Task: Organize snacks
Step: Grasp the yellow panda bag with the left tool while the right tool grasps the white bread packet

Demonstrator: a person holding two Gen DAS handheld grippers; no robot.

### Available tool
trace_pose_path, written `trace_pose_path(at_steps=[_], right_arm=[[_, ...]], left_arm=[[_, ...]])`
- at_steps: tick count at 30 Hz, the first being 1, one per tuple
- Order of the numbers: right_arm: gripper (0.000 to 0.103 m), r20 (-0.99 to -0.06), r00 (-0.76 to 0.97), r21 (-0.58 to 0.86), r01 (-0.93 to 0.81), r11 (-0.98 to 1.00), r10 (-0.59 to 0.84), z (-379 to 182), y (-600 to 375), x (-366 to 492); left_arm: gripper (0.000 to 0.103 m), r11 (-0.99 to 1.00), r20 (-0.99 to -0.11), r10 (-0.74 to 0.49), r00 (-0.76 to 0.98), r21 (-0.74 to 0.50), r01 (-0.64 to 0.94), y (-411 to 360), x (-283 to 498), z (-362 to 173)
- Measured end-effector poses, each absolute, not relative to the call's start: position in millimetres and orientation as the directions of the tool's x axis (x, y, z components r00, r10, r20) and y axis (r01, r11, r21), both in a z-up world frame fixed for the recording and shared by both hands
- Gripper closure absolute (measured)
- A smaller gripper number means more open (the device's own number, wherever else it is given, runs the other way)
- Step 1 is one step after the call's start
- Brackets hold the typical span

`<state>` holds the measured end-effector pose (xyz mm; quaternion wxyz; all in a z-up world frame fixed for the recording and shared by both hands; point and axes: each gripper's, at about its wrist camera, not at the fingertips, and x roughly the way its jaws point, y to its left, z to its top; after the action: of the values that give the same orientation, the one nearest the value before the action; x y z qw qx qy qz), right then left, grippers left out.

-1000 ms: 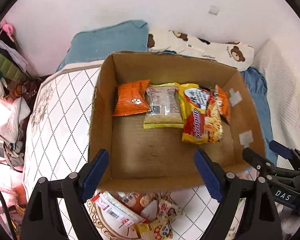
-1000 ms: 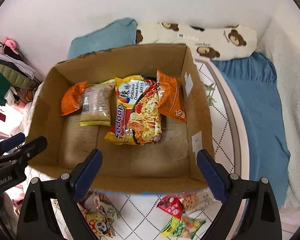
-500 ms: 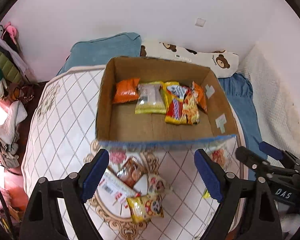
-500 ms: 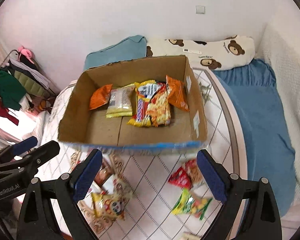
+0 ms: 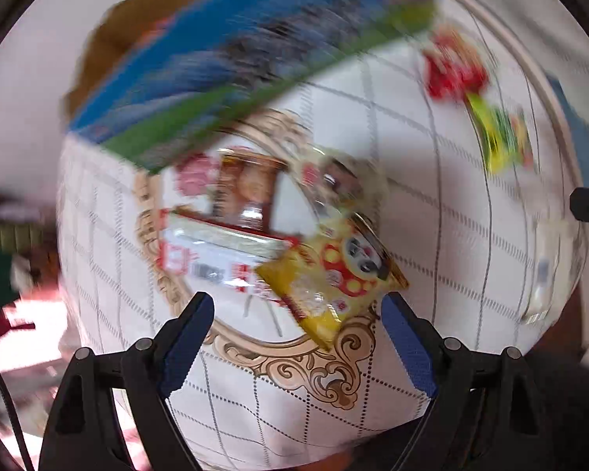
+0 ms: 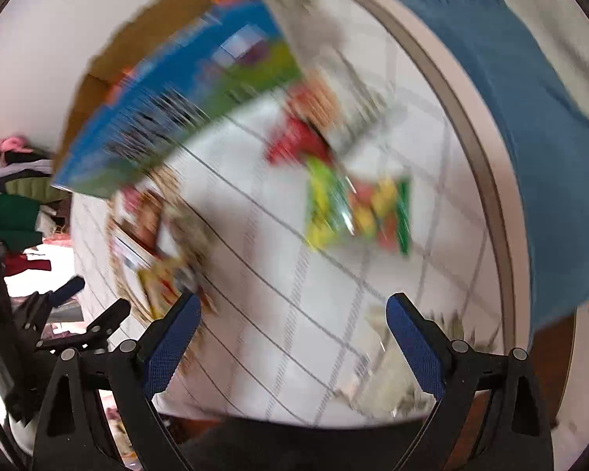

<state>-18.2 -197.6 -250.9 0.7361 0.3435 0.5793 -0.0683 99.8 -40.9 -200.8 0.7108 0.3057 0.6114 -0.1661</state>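
While the glossy yellow packet is lying crinkled on the quilted cover, both grippers (left, right) are gaping wide, gripping nothing.

Motion blur smears the cardboard box at eleven o'clock, so its printed side is unreadable and its contents are hidden. The red and green packets at one o'clock are streaks. The blue blanket runs off the edge at three o'clock.
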Motion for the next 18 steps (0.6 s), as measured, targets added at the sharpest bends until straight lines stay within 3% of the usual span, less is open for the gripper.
trace_pose_path(at_steps=[6, 12, 13, 14, 18], right_arm=[[0.006, -0.916, 0.249, 0.400, 0.588, 0.703, 0.313, -297, -206, -65], [0.006, -0.912, 0.218, 0.402, 0.646, 0.649, 0.348, -339, -195, -87], [0.013, -0.910, 0.225, 0.406, 0.652, 0.640, 0.348, -346, -194, -87], [0.029, -0.915, 0.220, 0.395, 0.656, 0.643, 0.337, -351, -193, -86], [0.042, -0.945, 0.194, 0.326, 0.636, 0.699, 0.264, -359, -184, -81]], left_arm=[[0.016, 0.563, -0.945, 0.228, 0.233, 0.323, 0.761, -78, 87, -240], [0.016, 0.408, -0.922, 0.325, 0.212, 0.339, 0.848, -98, 85, -285], [0.017, 0.415, -0.922, 0.328, 0.208, 0.338, 0.845, -98, 87, -289], [0.027, 0.433, -0.924, 0.323, 0.202, 0.335, 0.837, -98, 90, -290], [0.034, 0.606, -0.954, 0.273, 0.127, 0.273, 0.747, -87, 100, -281]])
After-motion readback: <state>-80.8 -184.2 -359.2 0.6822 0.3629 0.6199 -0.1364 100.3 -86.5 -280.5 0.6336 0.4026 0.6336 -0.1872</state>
